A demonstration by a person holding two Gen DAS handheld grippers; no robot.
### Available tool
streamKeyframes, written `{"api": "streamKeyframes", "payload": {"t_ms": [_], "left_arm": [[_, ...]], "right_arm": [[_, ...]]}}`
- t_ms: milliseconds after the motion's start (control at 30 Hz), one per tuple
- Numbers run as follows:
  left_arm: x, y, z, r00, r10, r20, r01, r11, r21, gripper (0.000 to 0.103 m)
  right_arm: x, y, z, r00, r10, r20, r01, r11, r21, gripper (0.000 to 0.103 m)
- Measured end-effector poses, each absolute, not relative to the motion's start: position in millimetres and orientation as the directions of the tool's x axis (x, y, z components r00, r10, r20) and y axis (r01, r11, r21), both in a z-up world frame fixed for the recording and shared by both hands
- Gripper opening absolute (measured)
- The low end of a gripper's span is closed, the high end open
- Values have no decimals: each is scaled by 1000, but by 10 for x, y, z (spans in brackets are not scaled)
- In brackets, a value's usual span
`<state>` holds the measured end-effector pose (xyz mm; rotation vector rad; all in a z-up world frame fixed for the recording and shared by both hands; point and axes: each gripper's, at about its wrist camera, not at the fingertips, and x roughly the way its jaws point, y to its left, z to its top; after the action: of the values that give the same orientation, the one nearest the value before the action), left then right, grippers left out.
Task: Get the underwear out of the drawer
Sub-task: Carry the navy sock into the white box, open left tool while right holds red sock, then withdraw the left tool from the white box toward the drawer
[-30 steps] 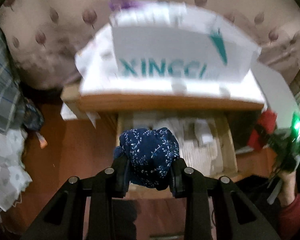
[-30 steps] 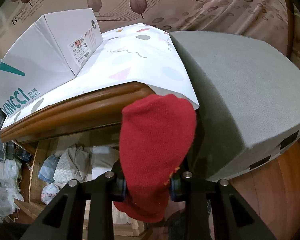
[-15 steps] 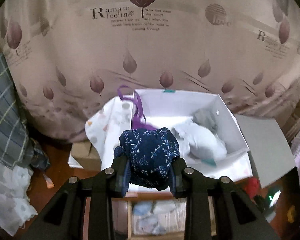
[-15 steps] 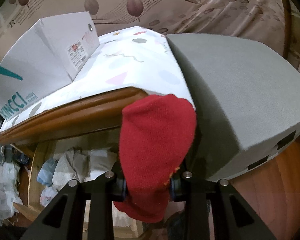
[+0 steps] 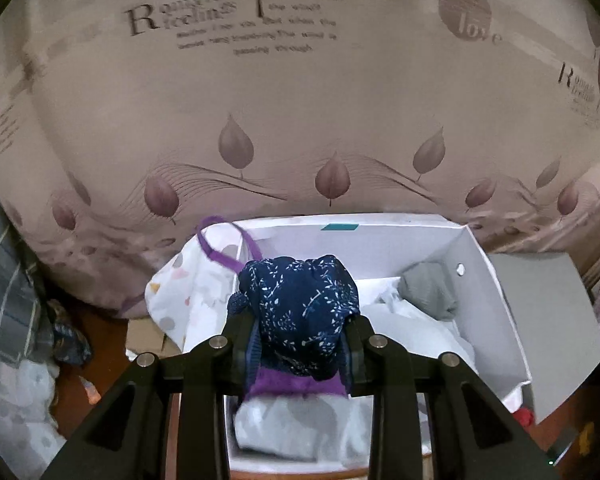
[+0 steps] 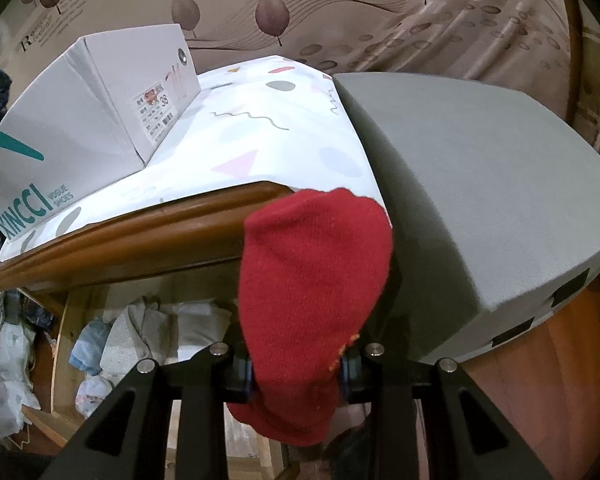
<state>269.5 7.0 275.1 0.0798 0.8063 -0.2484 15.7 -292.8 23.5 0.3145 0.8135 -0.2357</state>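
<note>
The left gripper (image 5: 300,344) has its jaws clamped on navy underwear (image 5: 300,312), above the white box (image 5: 496,312). The right gripper (image 6: 296,364) jaws clamp a red garment (image 6: 312,304), the open drawer (image 6: 60,320) lower-left of them.

My left fingers (image 5: 260,344) hold a bundle of underwear (image 5: 300,312) over the open shoe box (image 5: 496,320), which already has other garments (image 5: 420,320) lying in it, with the curtain (image 5: 300,120) hanging behind. My right fingers (image 6: 242,372) grip a sock (image 6: 312,300) before the tabletop (image 6: 140,240). On it the box (image 6: 80,128) stands left, the lid (image 6: 480,200) right, and the open drawer (image 6: 60,344) with clothes (image 6: 152,340) lies below.
</note>
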Motion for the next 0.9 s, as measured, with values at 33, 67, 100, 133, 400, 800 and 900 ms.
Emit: {"api": "streamKeyframes", "payload": {"t_ms": [33, 67, 100, 133, 400, 800, 900], "left_arm": [[2751, 55, 2700, 657, -186, -731, 251, 968, -21, 28], [2802, 49, 2649, 648, -180, -740, 246, 969, -21, 28], [2844, 39, 2611, 640, -178, -747, 244, 969, -22, 28], [2882, 36, 2553, 633, -177, -754, 242, 970, -25, 28], [3048, -33, 2278, 601, -133, -788, 234, 972, 14, 32], [2923, 5, 2381, 648, -113, -754, 192, 981, 18, 64], [2865, 26, 2414, 652, -115, -749, 192, 981, 16, 64]], "right_arm": [[154, -2935, 235, 666, -85, -741, 327, 926, 188, 29], [151, -2943, 236, 666, -86, -741, 331, 924, 190, 29], [155, -2945, 236, 665, -87, -741, 333, 924, 190, 29], [156, -2950, 235, 665, -86, -742, 334, 923, 192, 29], [177, -2914, 228, 661, -73, -746, 321, 927, 193, 29], [196, -2888, 230, 659, -75, -749, 322, 927, 190, 30], [195, -2881, 231, 658, -86, -748, 327, 928, 180, 30]]}}
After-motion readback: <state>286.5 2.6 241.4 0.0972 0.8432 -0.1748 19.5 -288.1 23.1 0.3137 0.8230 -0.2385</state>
